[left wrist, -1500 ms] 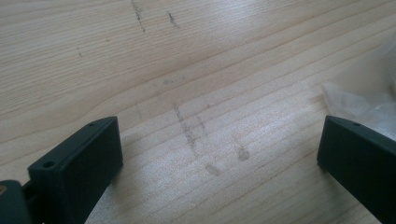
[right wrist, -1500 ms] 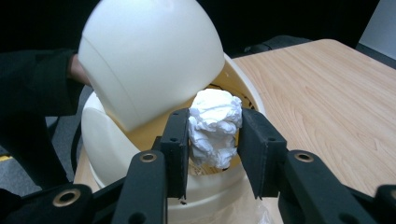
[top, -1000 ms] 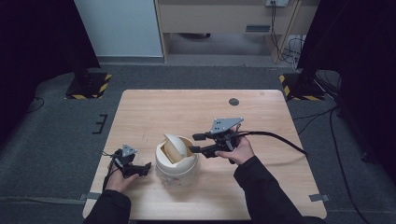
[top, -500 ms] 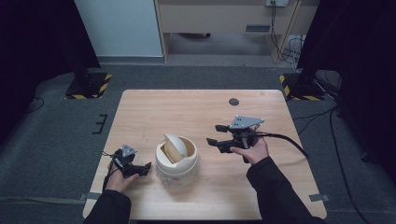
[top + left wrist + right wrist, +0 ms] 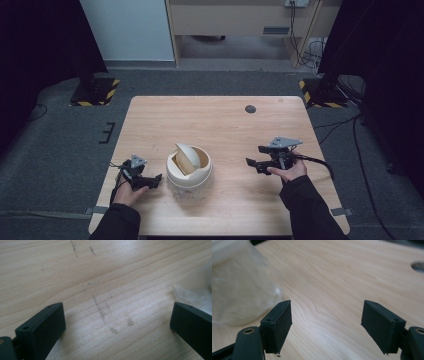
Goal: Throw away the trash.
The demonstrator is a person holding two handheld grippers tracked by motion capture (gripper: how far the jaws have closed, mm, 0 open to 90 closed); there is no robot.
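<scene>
- The bin (image 5: 189, 171), a small cream tub with a swing lid tipped open, stands on the table (image 5: 220, 120) near its front edge, a little left of centre.
- The lid (image 5: 186, 157) sits tilted in the mouth, its upper edge towards 11 o'clock; the gap shows a dark inside, contents too small to tell.
- The left gripper (image 5: 150, 181) rests at the bin's 9 o'clock, just beside it, its tips pointing at the tub. In the left gripper view its jaws stand wide apart over bare wood with nothing between them, and a pale edge of the bin (image 5: 200, 290) shows at 3 o'clock.
- The right gripper (image 5: 254, 161) is at the bin's 3 o'clock, well apart from it, tips towards the tub. Its jaws have just been opening and now stand wide, with only tabletop between them; in its own view the bin (image 5: 239, 287) blurs at 10 o'clock.
- A dark round hole (image 5: 250, 108) lies in the wood at 1 o'clock from the bin.
- My reading: the right hand has let go at the lid and is pulling clear, so this is the release-and-retreat step.
- Next move probably calls for both hands to settle clear of the bin without nudging it, or for the left to steady the tub if the lid needs tending.
</scene>
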